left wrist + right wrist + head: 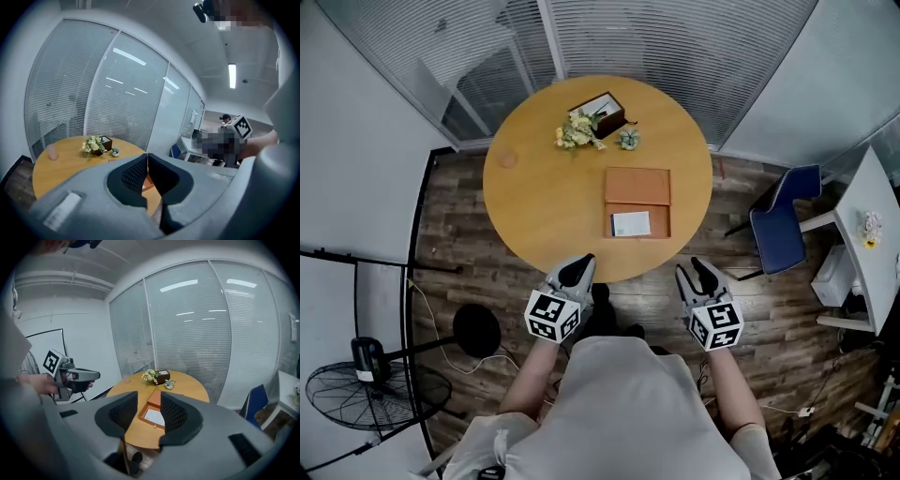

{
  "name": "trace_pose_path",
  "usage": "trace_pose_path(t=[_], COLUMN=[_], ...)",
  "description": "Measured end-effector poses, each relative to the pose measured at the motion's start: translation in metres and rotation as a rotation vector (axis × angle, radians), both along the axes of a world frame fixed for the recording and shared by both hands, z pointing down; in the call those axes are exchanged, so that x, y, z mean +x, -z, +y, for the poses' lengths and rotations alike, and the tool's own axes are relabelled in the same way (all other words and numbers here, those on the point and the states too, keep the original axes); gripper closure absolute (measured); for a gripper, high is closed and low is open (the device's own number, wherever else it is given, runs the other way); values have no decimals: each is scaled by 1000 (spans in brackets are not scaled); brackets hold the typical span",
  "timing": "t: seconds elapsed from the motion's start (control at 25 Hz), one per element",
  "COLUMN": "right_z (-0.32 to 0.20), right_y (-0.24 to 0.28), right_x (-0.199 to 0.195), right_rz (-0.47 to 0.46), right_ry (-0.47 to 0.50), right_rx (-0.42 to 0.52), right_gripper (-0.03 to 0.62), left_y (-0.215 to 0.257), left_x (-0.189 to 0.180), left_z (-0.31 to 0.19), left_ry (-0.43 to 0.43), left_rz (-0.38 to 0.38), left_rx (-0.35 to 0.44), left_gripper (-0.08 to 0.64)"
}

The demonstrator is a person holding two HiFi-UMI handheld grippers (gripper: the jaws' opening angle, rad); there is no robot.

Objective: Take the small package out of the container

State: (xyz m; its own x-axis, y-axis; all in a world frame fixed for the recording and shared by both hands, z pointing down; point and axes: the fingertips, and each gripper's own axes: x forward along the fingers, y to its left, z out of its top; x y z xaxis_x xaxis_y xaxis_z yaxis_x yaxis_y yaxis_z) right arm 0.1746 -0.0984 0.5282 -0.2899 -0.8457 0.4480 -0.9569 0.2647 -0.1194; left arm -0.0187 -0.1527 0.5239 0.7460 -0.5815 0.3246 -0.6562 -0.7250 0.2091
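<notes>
An open orange container point(637, 225) lies on the round wooden table point(534, 197), its lid point(637, 186) folded back on the far side. A small white package point(630, 223) lies flat in the tray. My left gripper point(578, 271) hovers at the table's near edge, left of the container, jaws shut and empty. My right gripper point(703, 277) hangs just off the near edge, right of the container, open with nothing between its fingers. In the right gripper view the container point(149, 421) and package point(153, 417) show through the gap of the right gripper point(149, 393). The left gripper point(147, 155) has its tips together.
A dark box point(602, 112) with yellow flowers point(577, 131) and a small potted plant point(628, 139) stand at the table's far side. A blue chair point(783, 220) and a white desk point(872, 234) are to the right. A floor fan point(366, 384) stands at lower left.
</notes>
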Motion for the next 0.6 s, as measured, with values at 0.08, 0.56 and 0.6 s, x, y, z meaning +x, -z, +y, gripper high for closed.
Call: trace_pose_path(t=[0.08, 0.56, 0.6], right_z=[-20, -109, -113], right_y=[-7, -60, -65], right_x=[-3, -28, -30], right_rz=[11, 41, 48], right_ry=[-12, -65, -60], right_rx=[-26, -182, -202], right_gripper=[456, 445, 437], left_y=[-12, -83, -88], left_x=[-1, 0, -1], left_z=[-23, -120, -126], left_ry=[-19, -130, -133], left_rz=[2, -17, -19], left_rx=[-28, -178, -186], left_gripper=[541, 541, 541])
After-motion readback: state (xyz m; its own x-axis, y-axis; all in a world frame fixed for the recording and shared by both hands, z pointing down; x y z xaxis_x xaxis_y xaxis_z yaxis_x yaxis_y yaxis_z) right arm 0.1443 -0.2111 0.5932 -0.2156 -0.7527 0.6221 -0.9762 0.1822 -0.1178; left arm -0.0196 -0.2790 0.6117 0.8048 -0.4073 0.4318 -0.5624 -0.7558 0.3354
